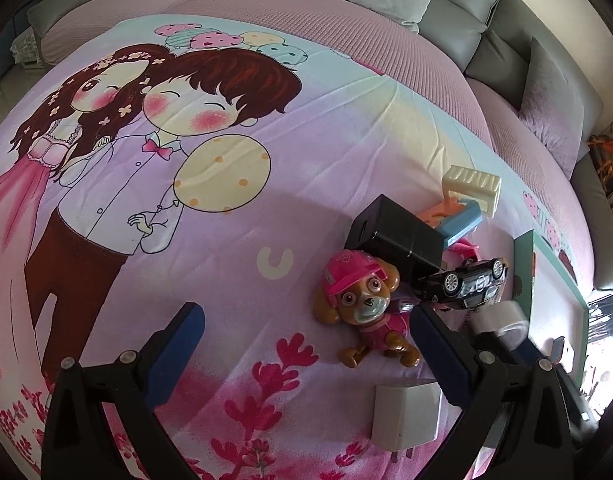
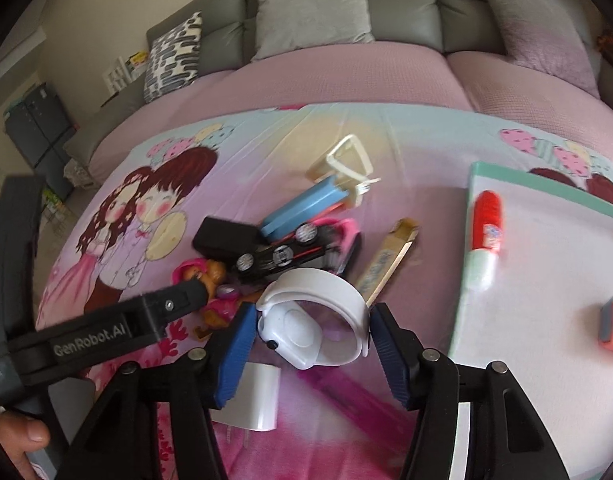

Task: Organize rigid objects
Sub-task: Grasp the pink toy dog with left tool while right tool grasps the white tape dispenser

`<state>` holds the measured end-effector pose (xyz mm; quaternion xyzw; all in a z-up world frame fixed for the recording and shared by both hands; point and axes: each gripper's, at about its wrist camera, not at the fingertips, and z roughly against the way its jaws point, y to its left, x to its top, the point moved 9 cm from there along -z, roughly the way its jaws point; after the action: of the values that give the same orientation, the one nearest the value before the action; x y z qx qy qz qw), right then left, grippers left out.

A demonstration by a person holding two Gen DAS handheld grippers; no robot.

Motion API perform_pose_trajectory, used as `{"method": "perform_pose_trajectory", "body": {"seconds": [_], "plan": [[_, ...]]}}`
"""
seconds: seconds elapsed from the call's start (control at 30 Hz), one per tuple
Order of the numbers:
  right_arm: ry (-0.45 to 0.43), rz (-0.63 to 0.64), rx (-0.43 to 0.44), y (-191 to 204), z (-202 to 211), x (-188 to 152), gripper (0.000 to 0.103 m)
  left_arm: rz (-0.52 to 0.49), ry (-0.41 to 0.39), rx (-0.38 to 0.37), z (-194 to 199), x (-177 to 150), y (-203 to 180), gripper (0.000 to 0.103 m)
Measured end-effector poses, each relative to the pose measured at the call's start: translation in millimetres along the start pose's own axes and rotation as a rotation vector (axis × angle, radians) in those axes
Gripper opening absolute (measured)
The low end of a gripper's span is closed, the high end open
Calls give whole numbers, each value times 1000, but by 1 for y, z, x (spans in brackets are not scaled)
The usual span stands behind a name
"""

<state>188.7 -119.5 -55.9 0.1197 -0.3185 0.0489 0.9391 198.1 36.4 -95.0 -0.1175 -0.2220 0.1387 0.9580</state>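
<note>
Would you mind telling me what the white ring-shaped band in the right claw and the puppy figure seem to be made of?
The white band, gripped between the right claw's blue pads, looks like smooth moulded plastic or silicone, with a soft sheen; which one is unclear. The puppy figure looks like hard glossy plastic, since its pink helmet and brown ears show sharp highlights.

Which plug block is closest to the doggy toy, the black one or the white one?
The black plug block. It touches the doggy toy just behind its pink helmet, while the white plug block lies apart below its feet.
</note>
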Motion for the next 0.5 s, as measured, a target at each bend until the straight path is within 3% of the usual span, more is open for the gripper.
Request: {"method": "perform_pose_trajectory", "body": {"seconds": [0.27, 0.33, 0.47, 0.5], "plan": [[-51, -60, -18, -21, 20, 11, 62, -45, -6, 27, -10, 0, -16, 101], [-56, -67, -20, -22, 21, 13, 62, -57, -1, 18, -13, -2, -24, 90], [-53, -70, -21, -24, 21, 13, 62, -97, -1, 14, -17, -5, -39, 81], [-52, -69, -22, -24, 21, 12, 62, -107, -2, 10, -18, -5, -43, 74]]}}
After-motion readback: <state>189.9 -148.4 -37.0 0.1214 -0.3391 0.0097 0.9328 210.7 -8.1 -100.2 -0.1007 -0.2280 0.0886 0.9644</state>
